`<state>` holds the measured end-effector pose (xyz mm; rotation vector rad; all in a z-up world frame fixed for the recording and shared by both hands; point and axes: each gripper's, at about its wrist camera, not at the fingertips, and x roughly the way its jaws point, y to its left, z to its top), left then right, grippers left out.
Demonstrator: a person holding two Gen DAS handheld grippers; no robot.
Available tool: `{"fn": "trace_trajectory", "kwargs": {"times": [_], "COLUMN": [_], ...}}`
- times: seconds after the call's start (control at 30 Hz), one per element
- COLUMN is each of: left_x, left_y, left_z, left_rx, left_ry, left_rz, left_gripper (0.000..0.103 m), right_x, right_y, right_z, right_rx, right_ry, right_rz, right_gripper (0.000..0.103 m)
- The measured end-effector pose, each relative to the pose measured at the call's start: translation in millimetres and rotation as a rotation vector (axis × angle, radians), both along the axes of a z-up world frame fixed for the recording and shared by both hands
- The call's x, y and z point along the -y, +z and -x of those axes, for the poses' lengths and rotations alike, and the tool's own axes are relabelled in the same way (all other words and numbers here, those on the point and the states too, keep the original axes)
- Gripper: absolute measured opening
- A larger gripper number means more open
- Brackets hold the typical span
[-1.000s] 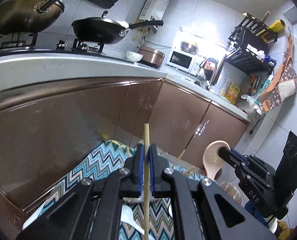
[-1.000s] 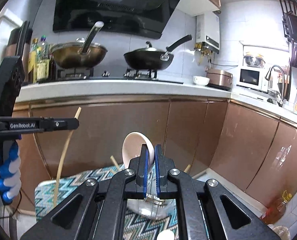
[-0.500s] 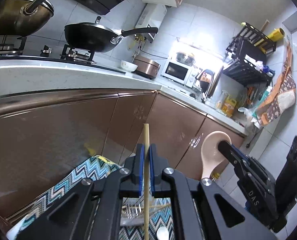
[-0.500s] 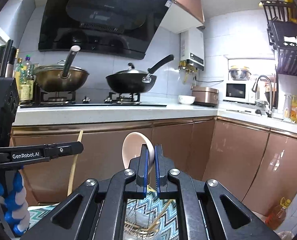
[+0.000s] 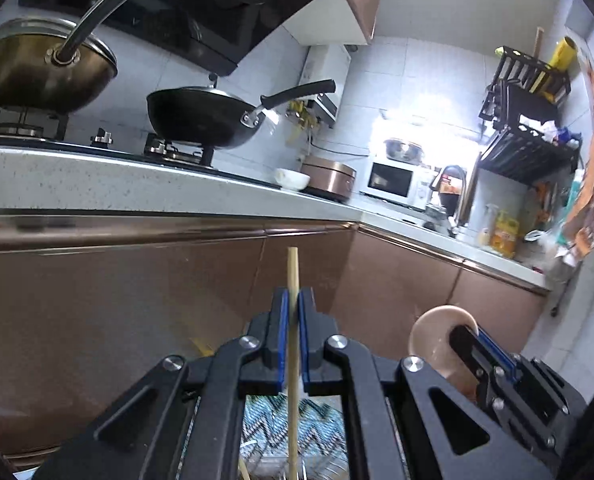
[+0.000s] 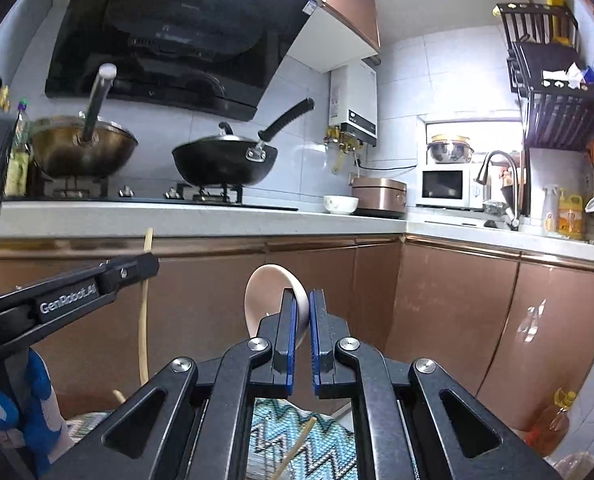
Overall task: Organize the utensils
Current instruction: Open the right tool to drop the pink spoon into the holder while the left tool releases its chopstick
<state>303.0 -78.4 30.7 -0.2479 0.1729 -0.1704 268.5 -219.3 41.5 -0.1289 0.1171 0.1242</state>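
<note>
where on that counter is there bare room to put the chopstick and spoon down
Bare stretches: the countertop front edge below the hob, and the strip between the white bowl and the black wok. Crowded: the corner from the rice cooker and microwave to the faucet.

Wooden chopstick [image 5: 293,364]: pale, thin, straight, upright, tip above brown cabinet front [image 5: 117,320]. Spoon [image 6: 275,300]: beige ceramic, bowl up, tilted, before same cabinet, right of chopstick. More sticks [image 6: 297,446] low, over zigzag cloth [image 6: 321,440].
</note>
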Motion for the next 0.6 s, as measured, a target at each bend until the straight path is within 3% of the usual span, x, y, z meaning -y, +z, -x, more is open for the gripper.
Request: {"fn": "trace_trajectory", "kwargs": {"times": [0.3,0.37,0.6], "left_x": [9,8,-6], "left_y": [-47,-53,-45], "left_z": [-8,-4,20], "left_rx": [0.013,0.017,0.013], "left_ry": [0.038,0.038,0.032], "left_rz": [-0.024,-0.028,-0.044], "left_gripper": [0.009,0.023,0.038], "right_x": [-10,-10,-7], "right_y": [-46,-55,-54], "right_z": [-5,-2,15], "right_rx": [0.003,-0.014,-0.024], "right_ry": [-0.013,-0.009,-0.004], "right_rz": [0.075,0.084,0.095], "right_gripper": [0.007,0.009,0.023]}}
